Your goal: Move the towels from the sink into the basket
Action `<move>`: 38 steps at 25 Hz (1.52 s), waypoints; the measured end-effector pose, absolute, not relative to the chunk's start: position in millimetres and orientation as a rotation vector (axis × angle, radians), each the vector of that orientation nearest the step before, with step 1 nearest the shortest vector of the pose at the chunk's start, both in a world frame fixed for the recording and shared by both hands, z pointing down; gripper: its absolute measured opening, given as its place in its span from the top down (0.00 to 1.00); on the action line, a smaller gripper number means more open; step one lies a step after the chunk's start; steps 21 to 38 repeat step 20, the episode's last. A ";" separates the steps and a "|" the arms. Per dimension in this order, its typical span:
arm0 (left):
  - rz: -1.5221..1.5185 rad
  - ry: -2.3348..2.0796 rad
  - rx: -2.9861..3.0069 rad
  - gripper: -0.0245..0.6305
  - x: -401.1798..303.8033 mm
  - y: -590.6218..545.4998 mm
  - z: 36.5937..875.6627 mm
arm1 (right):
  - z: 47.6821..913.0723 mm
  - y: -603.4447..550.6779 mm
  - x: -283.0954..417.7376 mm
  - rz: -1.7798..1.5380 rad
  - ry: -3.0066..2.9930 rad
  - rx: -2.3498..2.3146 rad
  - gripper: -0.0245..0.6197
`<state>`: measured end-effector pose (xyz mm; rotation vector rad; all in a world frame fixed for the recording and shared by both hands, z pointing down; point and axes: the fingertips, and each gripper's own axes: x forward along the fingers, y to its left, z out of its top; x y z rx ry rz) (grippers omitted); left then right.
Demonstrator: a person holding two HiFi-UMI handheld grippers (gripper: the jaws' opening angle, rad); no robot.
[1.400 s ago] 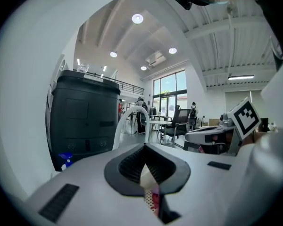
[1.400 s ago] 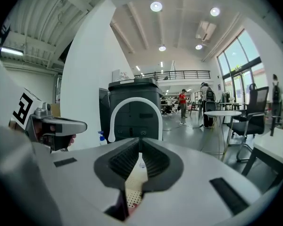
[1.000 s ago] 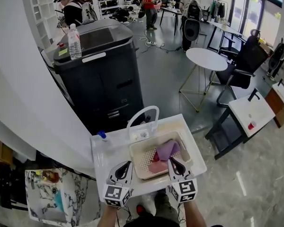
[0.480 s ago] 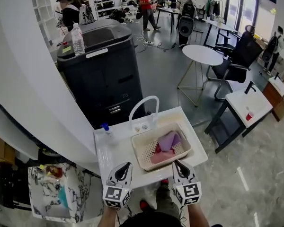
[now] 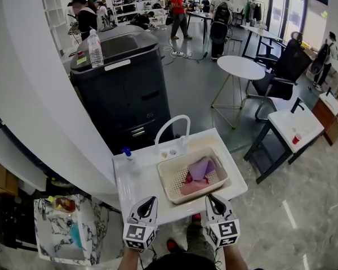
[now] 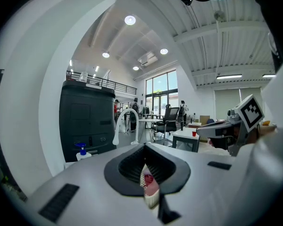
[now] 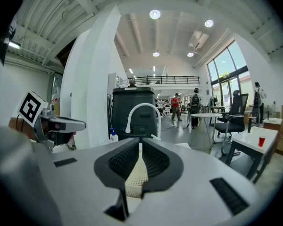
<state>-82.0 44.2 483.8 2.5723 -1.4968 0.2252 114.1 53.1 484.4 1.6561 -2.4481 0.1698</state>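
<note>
Since both pairs of jaws are pressed together with nothing between them, the left gripper (image 5: 151, 200) and the right gripper (image 5: 212, 199) act here only as parked tools. They hang side by side at the near edge of the sink (image 5: 134, 180), tips pointed toward it and clear of its contents. In the left gripper view the pads meet along a thin seam, and beyond them only perforated basket wall and a patch of pink cloth show. The right gripper view gives the same closed seam with basket mesh behind it. This stance, close to the operator's body, suits a state in which no pickup is pending. The basket (image 5: 162, 180) sits inside the sink basin, in front of the white faucet (image 5: 171, 129), probably so that each transfer needs only a short lift. A purple towel (image 5: 199, 167) and a pink towel (image 5: 191, 187) lie in it, the purple one overlapping the pink. No cloth is visible in the basin outside the basket, although the basket hides most of the basin floor. Judged from this layout, the transfer is complete or nearly so. A pump bottle (image 5: 126, 152) stands at the rear left of the sink top, apart from the work zone.
</note>
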 end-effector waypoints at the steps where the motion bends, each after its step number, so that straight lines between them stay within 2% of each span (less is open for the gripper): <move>1: 0.225 -1.498 2.570 0.96 -82.2 43.8 484.2 | 485.2 52.6 113.8 0.171 -2.448 1.654 0.90; 38: 0.222 -1.517 2.555 0.96 -85.3 39.3 485.4 | 493.3 47.4 111.4 0.189 -2.450 1.632 0.90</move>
